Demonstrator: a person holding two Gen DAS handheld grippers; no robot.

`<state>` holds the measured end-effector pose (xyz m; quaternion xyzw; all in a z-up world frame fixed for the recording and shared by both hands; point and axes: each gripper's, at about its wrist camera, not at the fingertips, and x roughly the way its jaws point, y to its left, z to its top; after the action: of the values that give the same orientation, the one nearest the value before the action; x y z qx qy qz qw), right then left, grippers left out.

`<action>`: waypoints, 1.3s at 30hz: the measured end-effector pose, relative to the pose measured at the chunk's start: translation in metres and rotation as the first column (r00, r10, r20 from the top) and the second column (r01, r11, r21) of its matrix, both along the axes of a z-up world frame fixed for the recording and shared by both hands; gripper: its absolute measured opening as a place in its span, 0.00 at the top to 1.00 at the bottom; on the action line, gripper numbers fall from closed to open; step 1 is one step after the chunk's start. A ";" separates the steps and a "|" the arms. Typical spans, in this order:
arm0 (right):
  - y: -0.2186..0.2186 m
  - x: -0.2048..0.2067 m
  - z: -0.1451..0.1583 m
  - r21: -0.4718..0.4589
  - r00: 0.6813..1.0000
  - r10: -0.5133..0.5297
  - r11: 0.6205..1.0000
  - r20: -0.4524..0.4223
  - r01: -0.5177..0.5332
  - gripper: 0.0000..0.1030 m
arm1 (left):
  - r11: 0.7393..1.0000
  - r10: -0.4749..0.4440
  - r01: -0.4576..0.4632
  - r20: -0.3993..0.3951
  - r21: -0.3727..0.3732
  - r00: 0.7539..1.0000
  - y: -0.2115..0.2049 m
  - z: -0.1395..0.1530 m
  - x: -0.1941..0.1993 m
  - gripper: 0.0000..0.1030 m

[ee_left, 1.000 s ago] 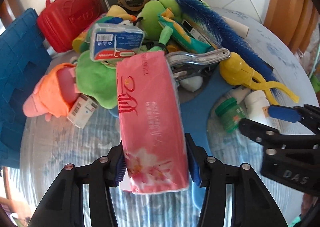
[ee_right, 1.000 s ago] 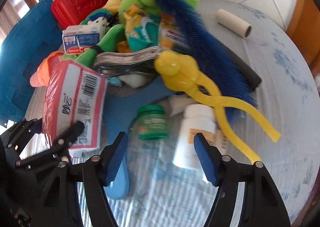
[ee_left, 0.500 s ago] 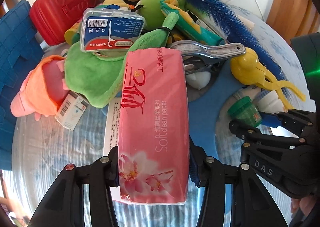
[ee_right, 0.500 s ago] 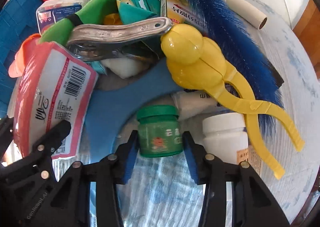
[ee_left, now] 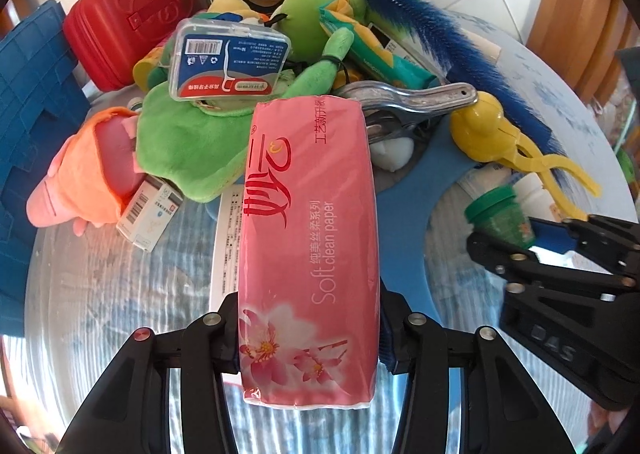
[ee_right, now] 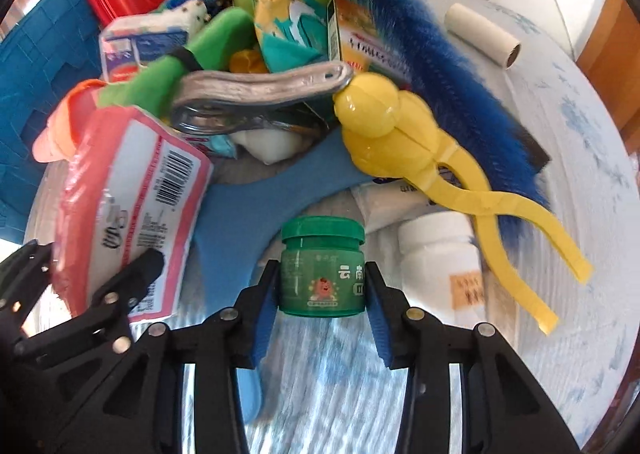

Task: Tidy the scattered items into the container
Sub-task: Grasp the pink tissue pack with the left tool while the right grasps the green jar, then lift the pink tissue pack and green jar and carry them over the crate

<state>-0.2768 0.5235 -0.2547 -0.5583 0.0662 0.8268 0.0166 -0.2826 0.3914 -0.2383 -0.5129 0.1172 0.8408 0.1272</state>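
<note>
Clamping green jar between right tongs; left tongs grip tissue pack

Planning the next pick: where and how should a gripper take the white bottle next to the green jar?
Grip the white bottle across its round body below the cap, coming from above on the near side. It stands upright with bare tablecloth in front, while the yellow tongs cross behind it, so the far side looks crowded.

Your views are bright with daylight, glare whitening the counter, strong fisheye bending, dark corners, right view slightly motion-blurred.
</note>
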 end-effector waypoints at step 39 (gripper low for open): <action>-0.149 0.076 0.216 0.051 0.827 0.259 0.961 -0.499 -0.270 0.61 | 0.966 0.256 -0.244 -0.401 0.082 0.880 -0.158 0.189 0.096 0.55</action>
<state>-0.2007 0.3746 -0.0385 -0.3283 -0.0006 0.9367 -0.1219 -0.1865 0.2329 -0.0491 -0.3349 0.0621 0.9402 -0.0022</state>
